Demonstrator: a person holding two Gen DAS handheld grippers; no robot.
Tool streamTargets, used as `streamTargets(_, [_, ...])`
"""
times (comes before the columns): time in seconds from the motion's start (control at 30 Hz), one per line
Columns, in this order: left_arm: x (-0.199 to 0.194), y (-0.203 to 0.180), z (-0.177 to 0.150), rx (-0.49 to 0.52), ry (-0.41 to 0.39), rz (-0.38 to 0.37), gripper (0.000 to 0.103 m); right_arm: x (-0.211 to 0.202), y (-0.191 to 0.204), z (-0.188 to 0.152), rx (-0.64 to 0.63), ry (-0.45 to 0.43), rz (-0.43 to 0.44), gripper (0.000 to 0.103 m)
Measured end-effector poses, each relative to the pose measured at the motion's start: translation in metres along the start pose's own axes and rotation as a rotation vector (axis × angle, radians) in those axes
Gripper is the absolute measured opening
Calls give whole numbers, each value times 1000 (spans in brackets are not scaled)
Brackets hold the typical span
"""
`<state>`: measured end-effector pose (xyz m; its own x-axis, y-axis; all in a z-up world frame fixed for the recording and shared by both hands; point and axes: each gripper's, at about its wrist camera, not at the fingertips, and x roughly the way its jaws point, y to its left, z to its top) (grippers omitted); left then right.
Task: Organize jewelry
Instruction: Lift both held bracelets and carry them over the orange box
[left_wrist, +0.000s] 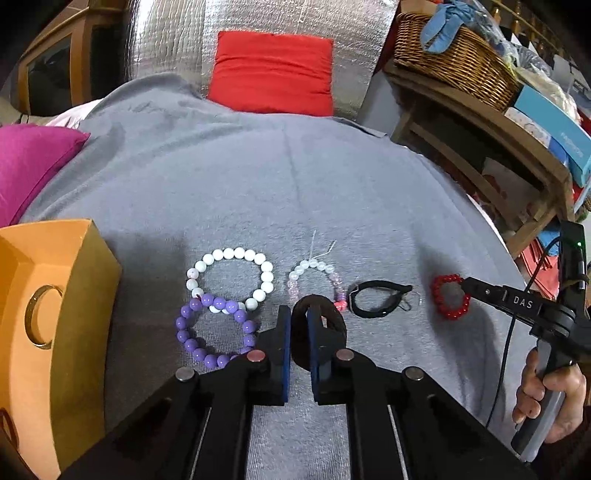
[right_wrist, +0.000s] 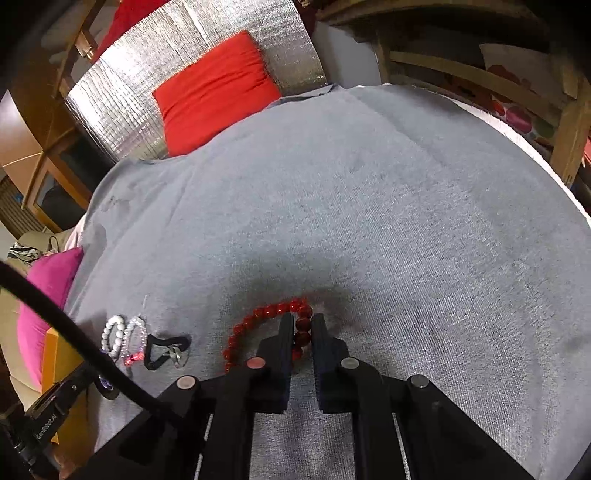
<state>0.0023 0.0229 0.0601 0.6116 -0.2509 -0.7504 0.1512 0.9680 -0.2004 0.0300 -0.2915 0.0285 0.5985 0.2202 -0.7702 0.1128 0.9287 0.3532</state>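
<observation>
Red bead bracelet pinched in right claw, dark ring – left claw

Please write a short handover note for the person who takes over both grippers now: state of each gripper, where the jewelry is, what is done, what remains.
Left gripper: shut on a dark ring-shaped band.
Right gripper: closed around the red bead bracelet, which lies on the grey cloth.
On the cloth: white bracelet overlapping purple bracelet, clear-pink bracelet, black band.
Orange box at the left holds a gold bangle.
Left to do, probably: move all remaining pieces into the box.
</observation>
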Motion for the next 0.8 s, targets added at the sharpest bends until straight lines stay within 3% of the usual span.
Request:
streamTargets(0.37, [-21, 4, 2, -30, -49, 8, 9, -23, -5, 3, 59, -36, 164, 11])
streamTargets(0.8, [-37, 19, 4, -84, -95, 67, 9, -41, 3, 2, 57, -87, 257, 11])
